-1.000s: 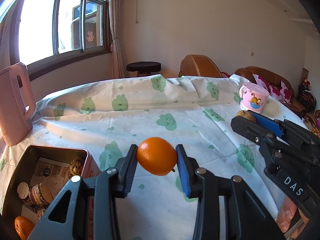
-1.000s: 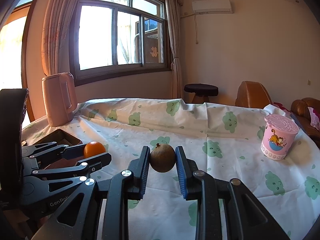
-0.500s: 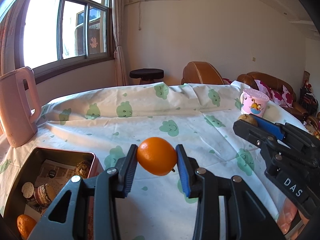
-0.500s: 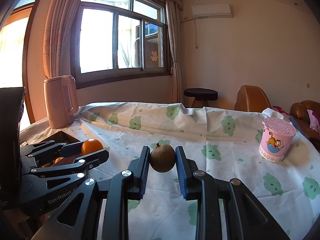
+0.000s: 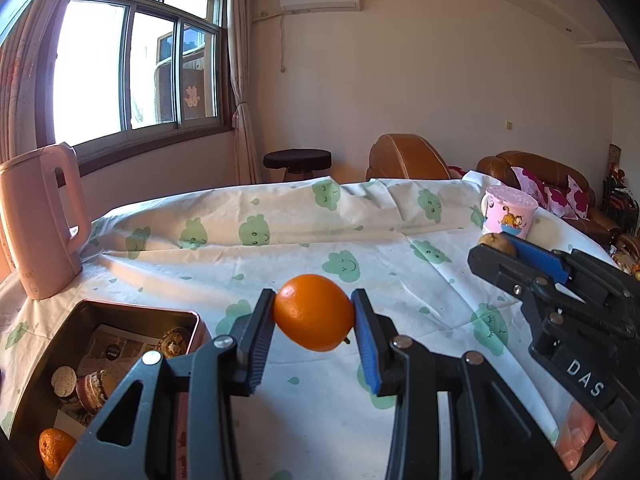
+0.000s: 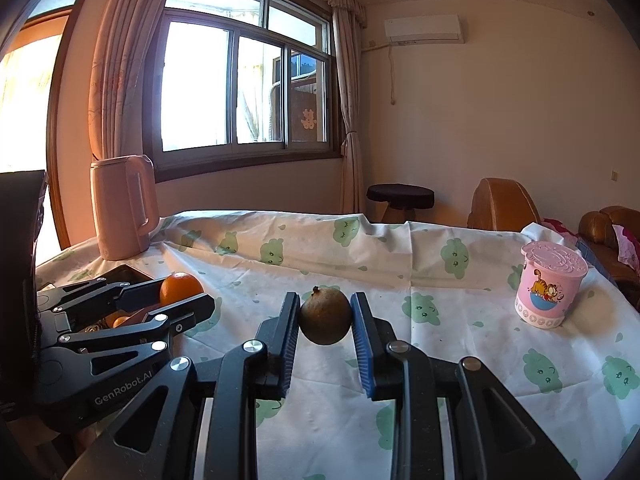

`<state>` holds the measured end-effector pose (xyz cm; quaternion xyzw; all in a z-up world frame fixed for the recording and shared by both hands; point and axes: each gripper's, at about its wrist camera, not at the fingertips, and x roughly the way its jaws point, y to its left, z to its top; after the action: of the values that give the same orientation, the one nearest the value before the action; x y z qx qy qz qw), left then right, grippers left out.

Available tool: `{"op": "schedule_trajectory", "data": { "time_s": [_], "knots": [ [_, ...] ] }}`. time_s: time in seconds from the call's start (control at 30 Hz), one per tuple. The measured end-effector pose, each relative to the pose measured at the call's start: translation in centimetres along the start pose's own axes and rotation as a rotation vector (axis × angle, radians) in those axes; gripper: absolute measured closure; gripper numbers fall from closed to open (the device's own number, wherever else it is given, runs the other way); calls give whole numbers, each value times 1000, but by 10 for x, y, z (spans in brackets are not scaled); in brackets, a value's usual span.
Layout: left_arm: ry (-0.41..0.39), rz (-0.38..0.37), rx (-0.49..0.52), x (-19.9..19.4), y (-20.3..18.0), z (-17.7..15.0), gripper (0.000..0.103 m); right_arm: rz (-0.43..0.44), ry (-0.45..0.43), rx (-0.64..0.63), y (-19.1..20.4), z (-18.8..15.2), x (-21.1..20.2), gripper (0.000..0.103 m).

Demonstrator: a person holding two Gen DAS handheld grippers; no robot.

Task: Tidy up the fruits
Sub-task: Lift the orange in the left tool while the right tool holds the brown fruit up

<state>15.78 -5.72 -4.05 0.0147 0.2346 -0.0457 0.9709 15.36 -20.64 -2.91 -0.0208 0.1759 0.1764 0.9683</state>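
Two tools: each clamped on one fruit, both held above the bench.
Left tool (image 5: 314, 314): pads pressed against the sides of an orange (image 5: 314, 312), lifted clear of the cloth.
Right tool (image 6: 326, 316): closed tight on a brown round fruit (image 6: 325, 315), also off the cloth.
Tin box (image 5: 120, 312): on the bench just left of the left tool, holding another orange fruit (image 5: 54, 450) and some small snacks.
Bench (image 6: 440, 280): covered in a white cloth with green prints.
Pink kettle (image 6: 122, 208): far left, upright.
Pink cup (image 6: 550, 290): right side, upright, lid on.
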Motion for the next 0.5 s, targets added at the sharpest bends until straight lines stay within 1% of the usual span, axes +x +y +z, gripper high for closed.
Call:
{"op": "schedule_trajectory", "data": {
  "time_s": [0.23, 0.5],
  "knots": [
    [-35, 16, 5, -11, 0, -2, 63, 4, -18, -9, 2, -1, -5, 75],
    [-43, -7, -7, -30, 6, -10, 63, 16, -26, -20, 9, -3, -11, 75]
  ]
}}
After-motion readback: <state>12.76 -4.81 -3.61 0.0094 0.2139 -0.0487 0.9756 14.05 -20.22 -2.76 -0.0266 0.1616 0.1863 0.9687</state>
